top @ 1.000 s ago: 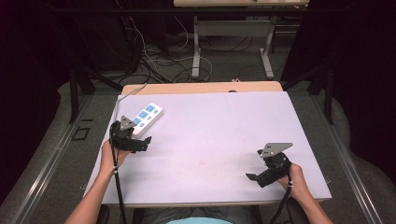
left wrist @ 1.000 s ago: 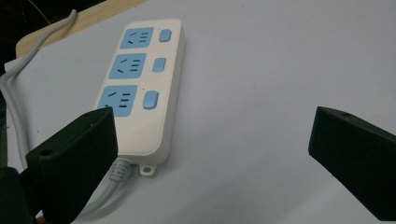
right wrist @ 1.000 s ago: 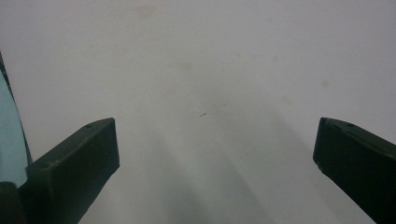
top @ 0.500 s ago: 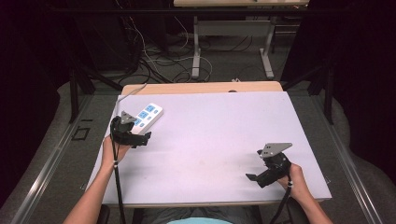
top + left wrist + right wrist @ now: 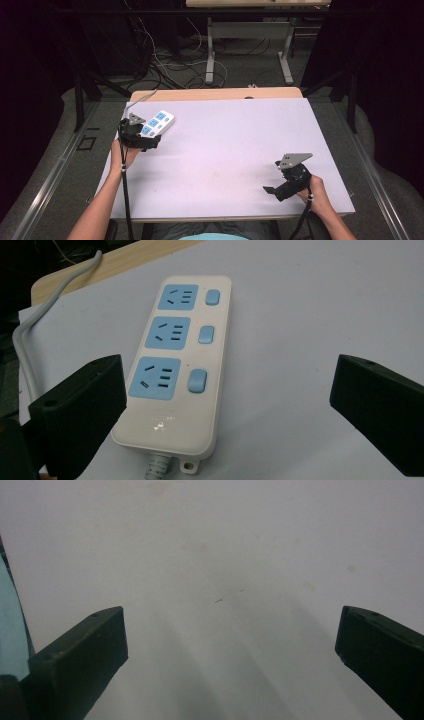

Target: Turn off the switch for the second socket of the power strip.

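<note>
Left gripper (image 5: 227, 410) was spread wide over the power strip (image 5: 177, 365), which lay flat on the table (image 5: 235, 145) between the fingers (image 5: 80, 405) but nearer the left one, cord end closest, nothing grasped yet. Right gripper (image 5: 230, 650) was also wide open, holding nothing, bare tabletop between its fingers. My read: approach done; closing on the strip and moving it were both still left.
</note>
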